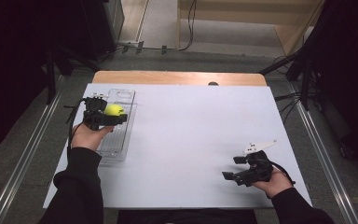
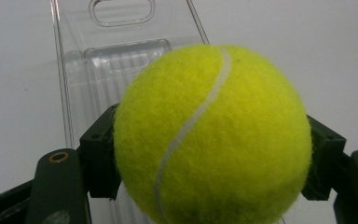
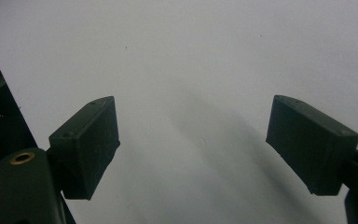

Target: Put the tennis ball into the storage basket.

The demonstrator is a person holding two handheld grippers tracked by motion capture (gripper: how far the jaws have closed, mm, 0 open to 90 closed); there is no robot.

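A yellow-green tennis ball sits between the jaws of my left gripper, which is shut on it above a clear plastic tray at the table's left side. The two black pads press on the ball's left and right flanks. At the table's right front my right gripper stands open over the bare white top, with nothing between its jaws.
The white table top spreads between the two hands. A wooden strip runs along the far edge. Dark stands and cables stand on the floor past the table's far right corner.
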